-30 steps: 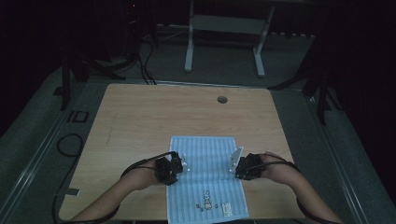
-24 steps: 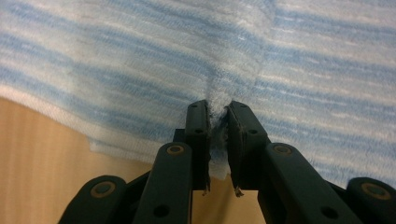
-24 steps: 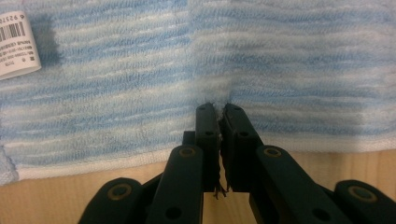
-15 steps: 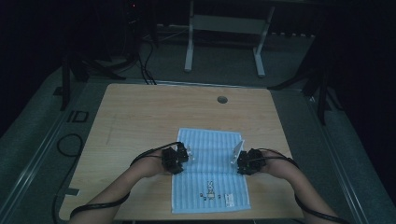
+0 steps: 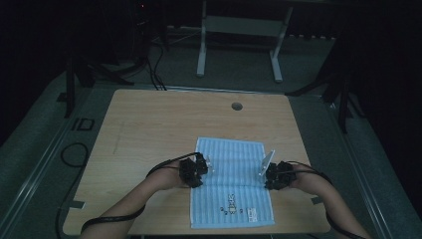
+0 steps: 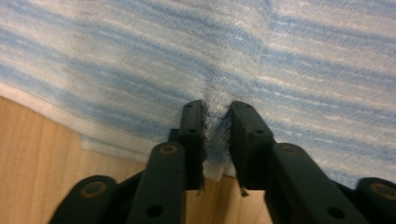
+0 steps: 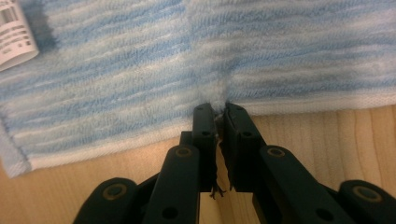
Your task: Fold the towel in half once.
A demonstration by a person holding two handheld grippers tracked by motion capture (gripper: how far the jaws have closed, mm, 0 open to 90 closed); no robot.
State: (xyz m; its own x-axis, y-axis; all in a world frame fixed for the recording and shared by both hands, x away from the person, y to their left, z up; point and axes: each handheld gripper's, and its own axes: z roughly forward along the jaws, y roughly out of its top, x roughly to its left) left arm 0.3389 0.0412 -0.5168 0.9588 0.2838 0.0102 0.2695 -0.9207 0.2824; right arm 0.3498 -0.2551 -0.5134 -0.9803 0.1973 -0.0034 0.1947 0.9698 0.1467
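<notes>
A blue-and-white striped towel (image 5: 231,149) lies flat on the wooden table (image 5: 149,129), toward its near side. My left gripper (image 5: 204,169) is at the towel's left edge and my right gripper (image 5: 266,173) at its right edge. In the left gripper view the jaws (image 6: 217,112) have just been opening a little, and a puckered fold of towel (image 6: 140,56) still fills the gap between them. In the right gripper view the jaws (image 7: 219,109) are shut on the hem of the towel (image 7: 140,70), with loose threads hanging between them.
A white label (image 5: 252,213) and a small printed figure (image 5: 230,201) sit near the towel's front edge. The table has a round hole (image 5: 237,106) at its far side. A white frame (image 5: 239,30) and cables (image 5: 74,154) stand on the dark floor around it.
Both grippers and the towel between them have shifted away from me and slightly right. The towel's front edge now lies farther onto the table.
</notes>
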